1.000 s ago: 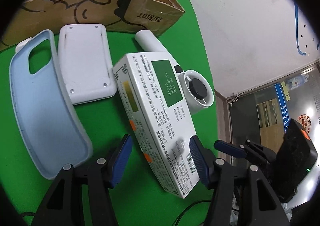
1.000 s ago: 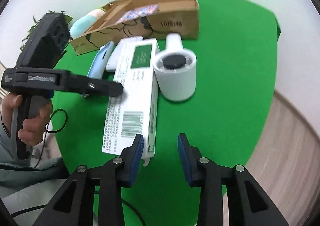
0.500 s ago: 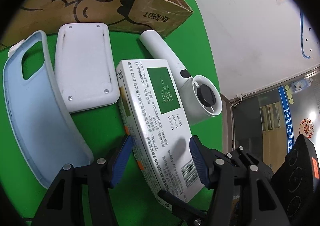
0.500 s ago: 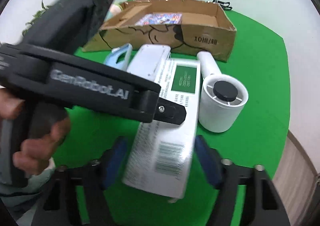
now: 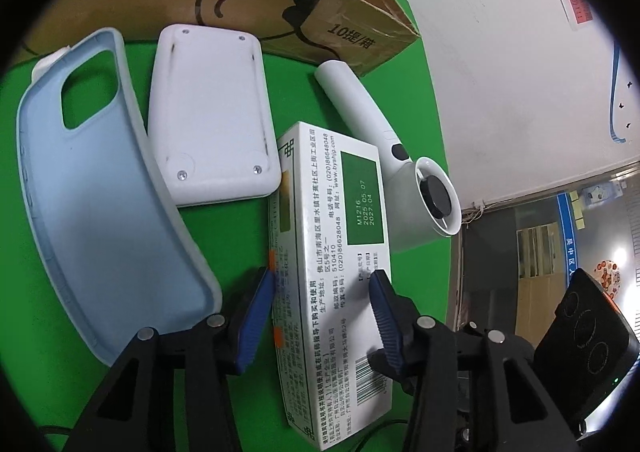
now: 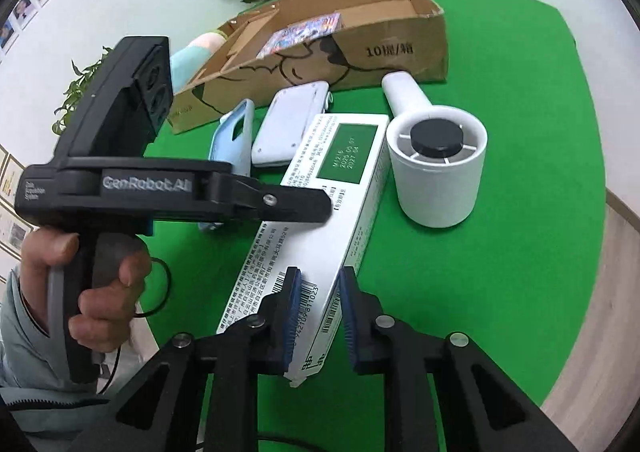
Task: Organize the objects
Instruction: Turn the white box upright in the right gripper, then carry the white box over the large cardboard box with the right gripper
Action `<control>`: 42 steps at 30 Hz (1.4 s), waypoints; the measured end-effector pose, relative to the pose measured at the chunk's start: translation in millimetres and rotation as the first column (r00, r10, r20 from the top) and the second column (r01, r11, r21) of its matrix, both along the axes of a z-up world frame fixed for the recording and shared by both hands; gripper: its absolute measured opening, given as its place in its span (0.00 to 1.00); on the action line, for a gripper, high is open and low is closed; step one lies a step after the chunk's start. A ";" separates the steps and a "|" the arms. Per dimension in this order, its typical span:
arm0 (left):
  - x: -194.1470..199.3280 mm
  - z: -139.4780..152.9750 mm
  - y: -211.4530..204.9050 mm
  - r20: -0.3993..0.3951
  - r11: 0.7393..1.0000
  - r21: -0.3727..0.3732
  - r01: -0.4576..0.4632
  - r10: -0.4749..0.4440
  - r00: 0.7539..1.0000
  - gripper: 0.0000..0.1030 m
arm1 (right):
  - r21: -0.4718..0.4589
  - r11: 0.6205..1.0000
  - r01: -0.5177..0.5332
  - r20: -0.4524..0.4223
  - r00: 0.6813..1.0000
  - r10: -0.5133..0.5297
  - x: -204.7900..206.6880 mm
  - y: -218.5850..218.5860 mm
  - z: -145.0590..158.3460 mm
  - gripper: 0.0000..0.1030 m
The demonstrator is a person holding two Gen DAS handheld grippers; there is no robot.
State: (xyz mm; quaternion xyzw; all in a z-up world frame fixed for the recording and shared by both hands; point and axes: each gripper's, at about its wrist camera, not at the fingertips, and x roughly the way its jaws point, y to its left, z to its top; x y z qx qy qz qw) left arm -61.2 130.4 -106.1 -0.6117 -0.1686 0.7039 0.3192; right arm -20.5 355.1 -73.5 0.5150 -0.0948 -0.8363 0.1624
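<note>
Near the tabletop's front edge: white medicine carton (image 6: pixel 340 188) is lying flat on the green tabletop (image 6: pixel 520 292), barcode end overhanging toward the camera.
Right gripper (image 6: pixel 318 316): clenching on the carton's barcode end, both blue pads pressing its long sides.
Left gripper (image 5: pixel 322 316): straddling the carton mid-length, jaws spread; pads looking just clear of the sides, contact unclear.
Neighbours: handheld fan (image 6: pixel 436 168) is sitting just beside the carton; white device (image 5: pixel 212 120) and blue phone case (image 5: pixel 100 188) are lying on its other side.
Destination guess: cardboard box (image 6: pixel 360 48) at the tabletop's far edge.
Handling: likely light, thin card, crushable; squeeze gently, holding across the narrow width.
Risk: end grip probably letting the long carton droop or twist.
</note>
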 end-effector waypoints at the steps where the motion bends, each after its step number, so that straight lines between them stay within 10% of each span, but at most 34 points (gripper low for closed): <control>1: 0.7 0.4 1.9 0.002 1.000 -0.003 0.000 0.000 1.000 0.46 | -0.002 1.000 0.004 0.002 1.000 -0.004 1.0 -0.6 1.1 0.20; 8: 18.2 -3.6 25.4 0.028 0.995 -0.001 0.100 -0.100 0.995 0.46 | 0.072 0.997 -0.024 -0.022 0.999 0.026 3.9 -18.0 4.1 0.66; 16: 11.6 2.9 21.3 0.018 0.998 -0.007 0.055 -0.055 0.998 0.52 | 0.253 0.966 -0.057 -0.045 0.997 0.070 7.0 -36.4 -5.7 0.60; 29: -0.9 31.0 16.6 -0.016 0.998 0.016 0.063 -0.063 0.998 0.50 | -0.037 0.999 0.028 -0.013 1.000 -0.028 13.3 -4.0 1.2 0.58; 42: -12.4 147.1 4.0 -0.353 0.998 0.049 0.040 -0.020 0.936 0.49 | 0.029 0.999 0.013 -0.321 0.947 -0.003 -2.5 -13.7 91.1 0.58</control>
